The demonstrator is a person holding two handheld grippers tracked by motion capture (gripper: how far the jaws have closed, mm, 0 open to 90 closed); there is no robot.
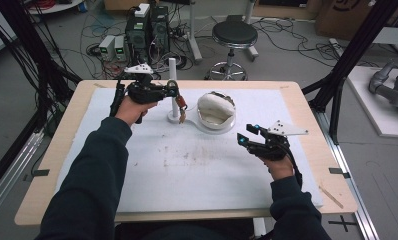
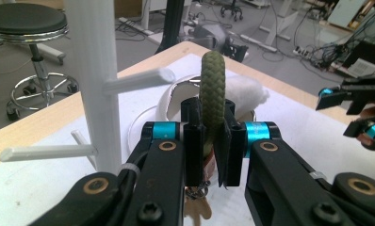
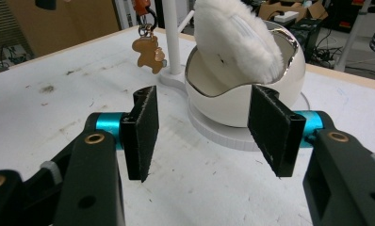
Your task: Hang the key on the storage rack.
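Braided green cord [image 2: 212, 89] btwn L fingers [image 2: 193, 141]

A wooden table [image 1: 307, 107] carried a white mat [image 1: 197, 170] on a grey floor [image 1: 287, 55]. Beyond its far edge stood a black round stool [image 1: 234, 35], computer towers [image 1: 148, 30] and tangled cables [image 1: 99, 27]. Black frame posts [image 1: 354, 50] flanked its sides.

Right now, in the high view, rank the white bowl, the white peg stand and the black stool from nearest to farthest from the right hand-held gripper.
1. White bowl: up and left of the right hand-held gripper, on the mat.
2. White peg stand: farther left, beside the bowl.
3. Black stool: on the floor beyond the table's far edge.
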